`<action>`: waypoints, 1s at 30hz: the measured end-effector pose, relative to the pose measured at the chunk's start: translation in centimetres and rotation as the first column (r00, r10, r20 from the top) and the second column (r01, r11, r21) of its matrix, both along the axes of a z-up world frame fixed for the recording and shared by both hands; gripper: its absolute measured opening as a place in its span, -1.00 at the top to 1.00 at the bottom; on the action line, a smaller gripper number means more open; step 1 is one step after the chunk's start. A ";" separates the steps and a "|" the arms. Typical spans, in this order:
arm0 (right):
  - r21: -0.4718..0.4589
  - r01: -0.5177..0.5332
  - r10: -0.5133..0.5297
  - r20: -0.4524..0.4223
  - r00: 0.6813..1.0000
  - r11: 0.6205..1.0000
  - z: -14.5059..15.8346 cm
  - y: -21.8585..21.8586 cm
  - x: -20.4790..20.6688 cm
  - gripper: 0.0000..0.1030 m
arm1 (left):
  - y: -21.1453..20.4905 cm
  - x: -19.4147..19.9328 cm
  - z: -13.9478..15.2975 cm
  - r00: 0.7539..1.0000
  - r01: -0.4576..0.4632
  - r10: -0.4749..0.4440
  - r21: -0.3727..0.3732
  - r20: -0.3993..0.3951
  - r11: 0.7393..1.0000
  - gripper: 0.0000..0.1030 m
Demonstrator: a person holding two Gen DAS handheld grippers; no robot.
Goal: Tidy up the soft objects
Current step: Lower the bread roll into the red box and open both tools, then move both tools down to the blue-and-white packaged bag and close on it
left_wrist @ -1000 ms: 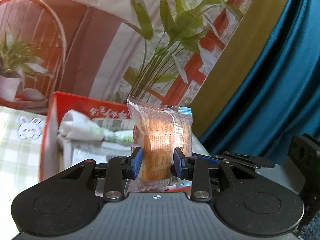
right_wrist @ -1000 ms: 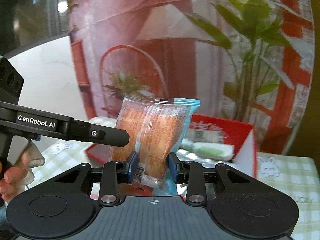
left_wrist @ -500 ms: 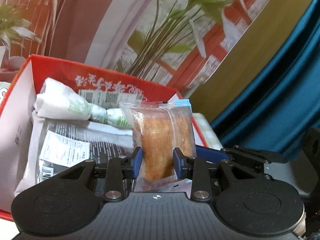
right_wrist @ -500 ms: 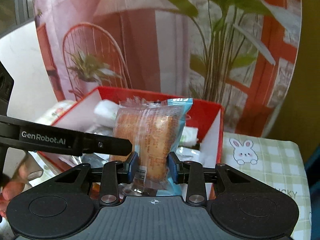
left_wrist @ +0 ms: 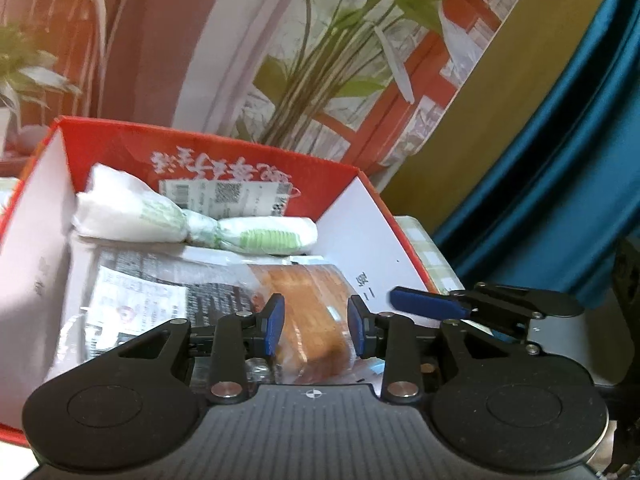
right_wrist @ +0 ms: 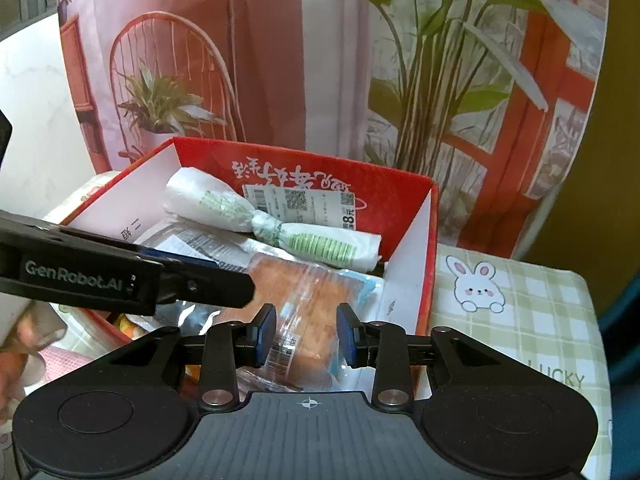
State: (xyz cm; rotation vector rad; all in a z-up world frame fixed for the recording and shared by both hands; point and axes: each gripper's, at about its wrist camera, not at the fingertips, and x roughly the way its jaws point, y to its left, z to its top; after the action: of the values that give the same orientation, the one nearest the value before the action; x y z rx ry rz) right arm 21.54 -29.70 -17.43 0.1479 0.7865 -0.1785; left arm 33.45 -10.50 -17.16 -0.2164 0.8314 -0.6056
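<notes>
Two grippers were seen over a red box (left_wrist: 208,148). The left gripper (left_wrist: 315,326) was found with its blue pads (left_wrist: 274,322) set apart, a cake pack (left_wrist: 316,316) lying flat between them on the box contents. A thin gap was visible between each pad and the pack, so the fingers were judged to be parted slightly wider than the pack and not gripping it. The right gripper (right_wrist: 306,330) was found in a like state: its pads (right_wrist: 265,330) stood on either side of a second cake pack (right_wrist: 308,304), which lay tilted in the box beyond the fingertips, its blue-edged seal toward the right finger. Whether these pads touched the wrapper could not be told with certainty; the fingers appeared loosely parted.

Beyond both sets of fingertips, a white twisted bag (left_wrist: 192,222) with green print was noted lying across the far part of the box, against the back wall. A clear printed pouch (left_wrist: 144,292) was recorded to the left of the left gripper's fingers.

In the right wrist view, the left gripper's finger (right_wrist: 132,276) was seen crossing from the left, ahead of the right gripper's left finger. To the right of the box, a checked cloth (right_wrist: 520,312) with a rabbit was observed.
</notes>
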 end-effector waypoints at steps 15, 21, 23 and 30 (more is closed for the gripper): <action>-0.053 0.040 -0.029 0.195 0.980 0.998 2.6 2.5 -7.1 -0.99 | 4.8 -8.7 3.4 0.977 -0.097 0.045 0.243 0.210 0.965 -0.94; -0.025 0.069 -0.062 0.208 0.976 0.997 1.9 4.1 -9.4 -0.99 | 6.4 -11.0 2.2 0.983 -0.147 0.104 0.310 0.153 0.939 -0.95; -0.026 0.072 -0.065 0.201 0.977 0.997 1.3 4.9 -10.0 -0.99 | 6.9 -11.7 1.4 0.984 -0.158 0.124 0.310 0.126 0.938 -0.96; 0.007 0.052 -0.052 0.125 0.991 0.999 -1.3 7.6 -12.0 -0.99 | 7.6 -13.9 -1.3 0.988 -0.152 0.137 0.335 0.068 0.930 -0.96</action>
State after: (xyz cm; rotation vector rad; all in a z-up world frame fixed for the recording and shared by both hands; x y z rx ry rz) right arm 9.55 -22.15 -18.76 0.1814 0.6588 -0.2151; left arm 19.57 -2.87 -18.43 0.0504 0.8557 -0.3192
